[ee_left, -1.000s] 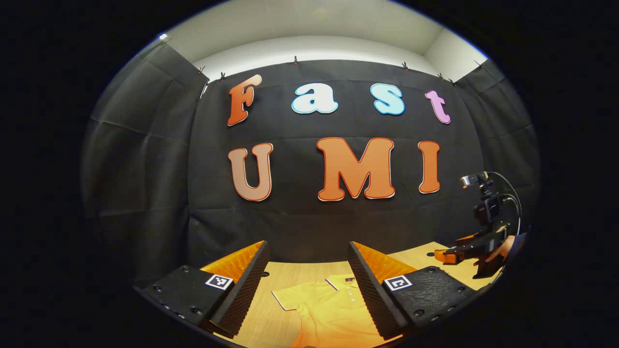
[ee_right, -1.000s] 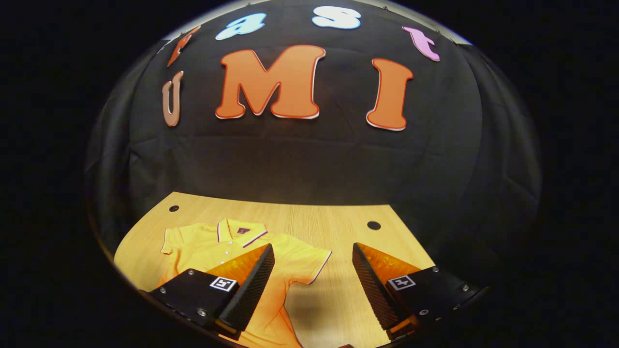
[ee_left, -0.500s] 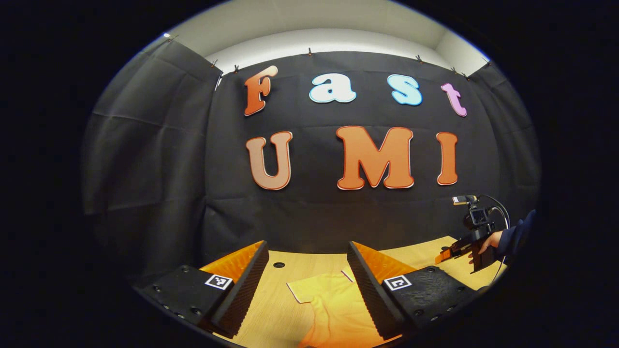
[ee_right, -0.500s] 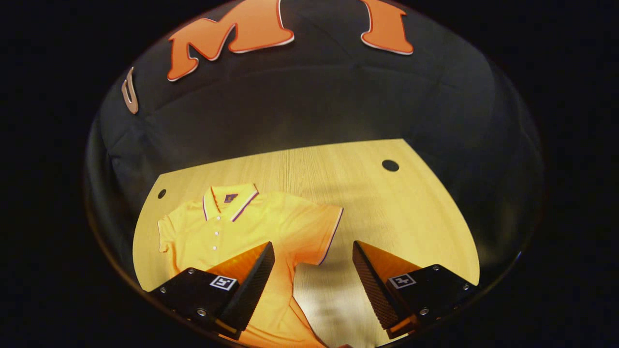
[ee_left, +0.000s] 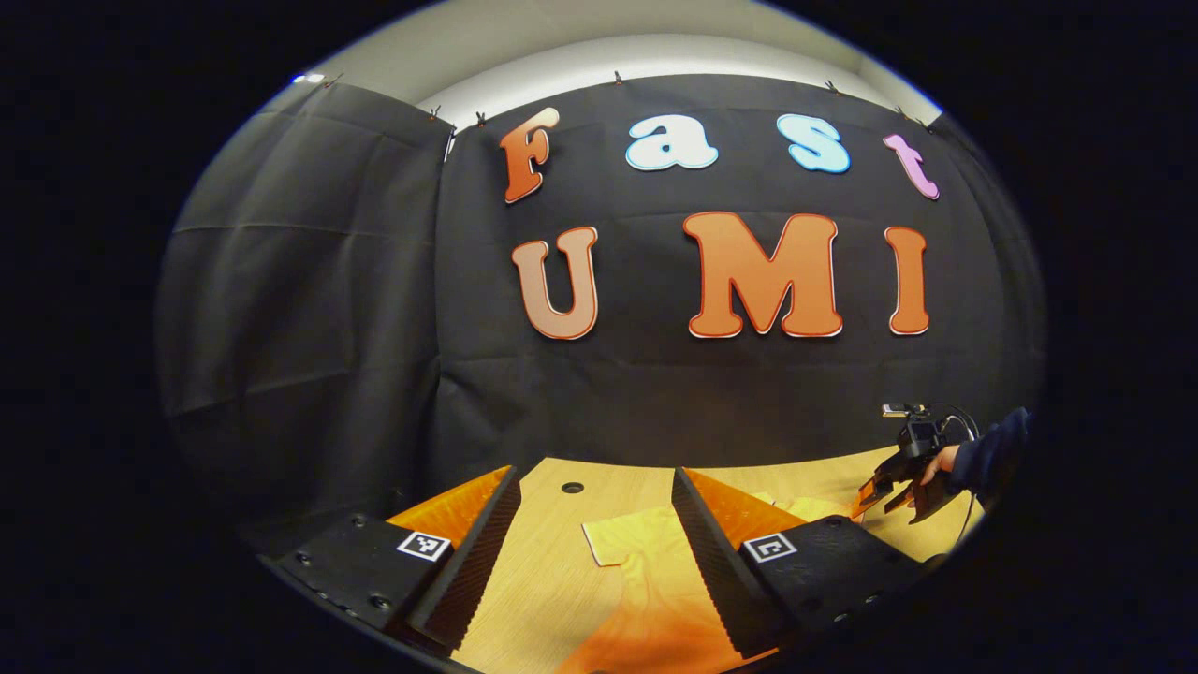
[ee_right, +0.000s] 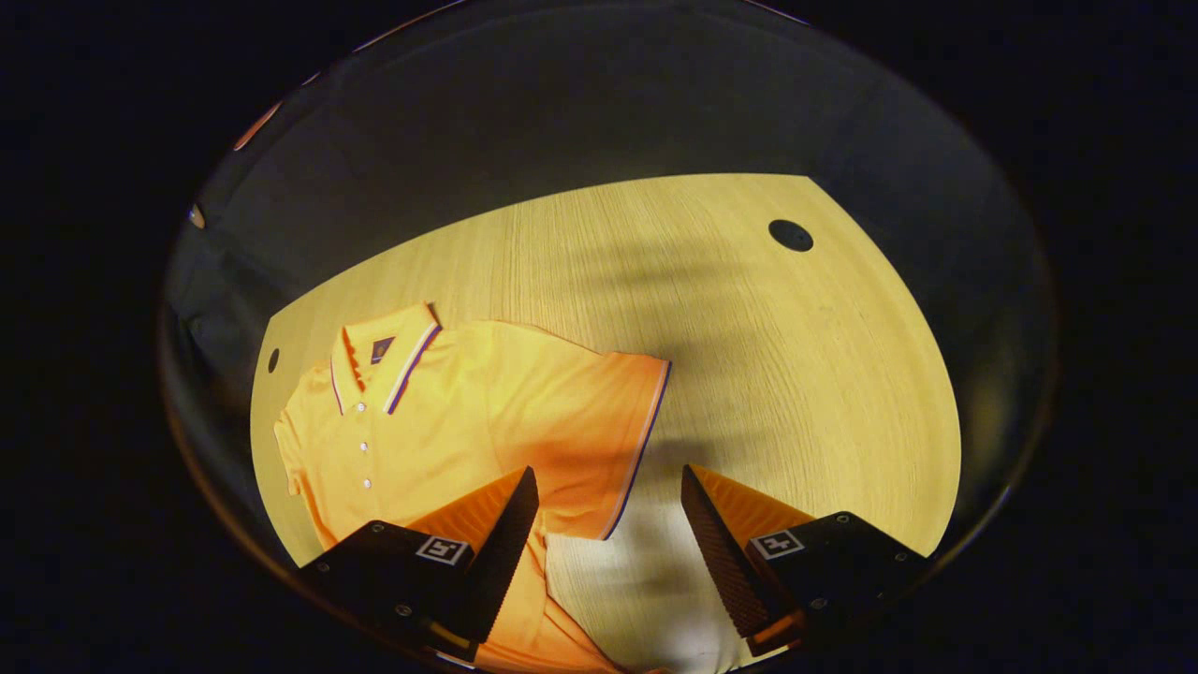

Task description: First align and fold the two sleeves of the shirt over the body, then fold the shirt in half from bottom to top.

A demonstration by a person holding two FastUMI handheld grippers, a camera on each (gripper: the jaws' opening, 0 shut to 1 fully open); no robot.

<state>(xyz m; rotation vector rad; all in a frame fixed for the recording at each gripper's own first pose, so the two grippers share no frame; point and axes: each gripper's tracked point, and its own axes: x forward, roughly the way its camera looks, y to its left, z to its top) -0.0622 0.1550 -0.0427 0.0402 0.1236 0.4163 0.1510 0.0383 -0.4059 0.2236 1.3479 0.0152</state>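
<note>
Currently pre-grasp, both sleeves unfolded. Shirt point(ee_right: 449, 421) flat on table point(ee_right: 796, 374), lower left of right gripper view; left sleeve point(ee_left: 622, 538) lower centre of left gripper view between spread left gripper point(ee_left: 594, 552). Right gripper point(ee_right: 608, 543) spread over right sleeve point(ee_right: 608, 440), lower centre. Best pinch at cuff edge, single layer, then swing inward.

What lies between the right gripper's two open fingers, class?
In the right gripper view, the right gripper hangs open over the hem of the yellow shirt's sleeve and bare wooden table beside it.
</note>
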